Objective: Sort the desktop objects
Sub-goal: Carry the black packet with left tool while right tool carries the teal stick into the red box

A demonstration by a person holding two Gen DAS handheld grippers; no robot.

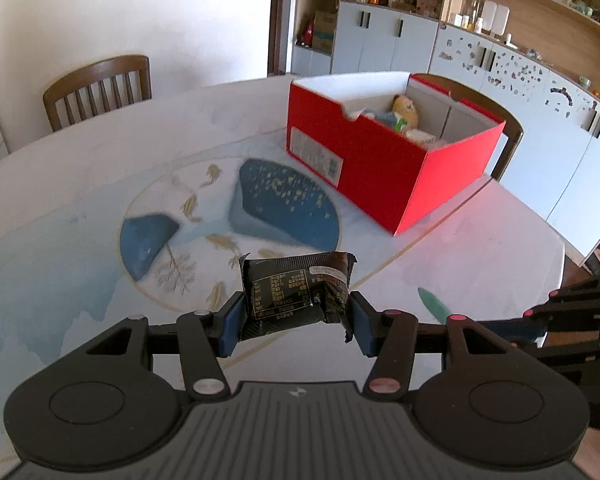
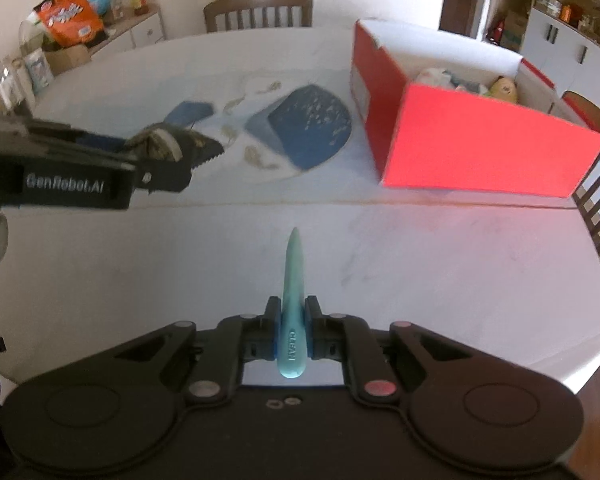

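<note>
- Left tongs (image 1: 296, 312): I see them clamped on a black snack packet (image 1: 296, 292), pads pressing both short ends, lower centre of the left wrist view. Packet sits crosswise, printed label facing the camera, lifted clear of the table (image 1: 80, 240).
- Same left tongs show in the right wrist view at middle left, packet end poking out toward frame centre.
- Right tongs (image 2: 293, 320): squeezed tight on a teal stick (image 2: 294, 280) marked "CLEAN", lower centre of the right wrist view. Stick points away from the camera, narrow tip toward frame centre, blunt end back between the pads.
- I can't tell if the stick's tip touches the table.
- In the left wrist view the stick's tip shows at lower right, just beside the right tongs' black frame.
- Red box (image 1: 380, 172): open top, upper right in both views, standing on the table. Yellow toy (image 1: 406, 110) and other small items inside; too blurred to name the rest.
- Table has a round blue-and-gold pattern in the middle; box sits just beside its edge.
- Wooden chair (image 1: 100, 88) behind the table, upper left of the left wrist view.
</note>
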